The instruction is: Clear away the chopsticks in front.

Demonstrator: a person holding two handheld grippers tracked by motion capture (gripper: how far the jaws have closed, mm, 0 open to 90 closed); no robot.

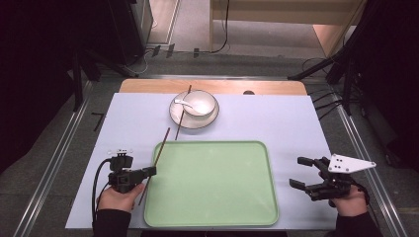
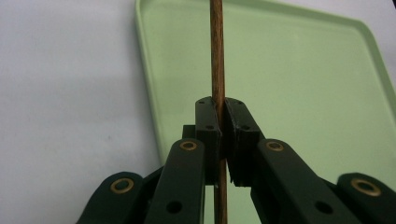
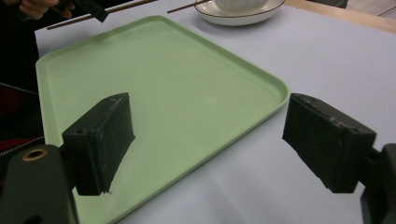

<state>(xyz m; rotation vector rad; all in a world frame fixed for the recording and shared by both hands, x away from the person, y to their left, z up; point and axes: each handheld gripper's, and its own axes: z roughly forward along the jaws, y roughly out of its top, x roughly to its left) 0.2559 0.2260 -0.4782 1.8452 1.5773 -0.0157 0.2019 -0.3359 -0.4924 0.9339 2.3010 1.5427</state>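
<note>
On the pale sheet that covers the table [image 1: 296,123], a green tray [image 1: 212,185] sits nearest the person, empty, with a plate [image 1: 193,118] beyond it carrying a white bowl [image 1: 200,101] and spoon [image 1: 185,103]. One chopstick [image 1: 183,113] lies across that plate's left side, well apart from the grippers.

The other chopstick, the held stick [image 1: 159,153], is pinched in the left gripper [image 1: 148,171], whose jaws are closed tight on it a little below its middle. It is over the tray's left rim, its lower end near the person's left hand [image 1: 118,197] and its upper end just short of the plate. Its long axis runs almost straight away from the person, leaning a little right at the far end, so it lies nearly parallel to the tray's left edge; in the left gripper view it runs straight up between the pads [image 2: 208,122].

The right gripper [image 1: 305,174] hovers right of the tray, jaws wide apart and holding nothing.

To set the stick down well, I would carry it rightward over the tray floor, keep it level and parallel to the rim, lower until it rests, then release; a tilted drop could let it roll or bounce out.
</note>
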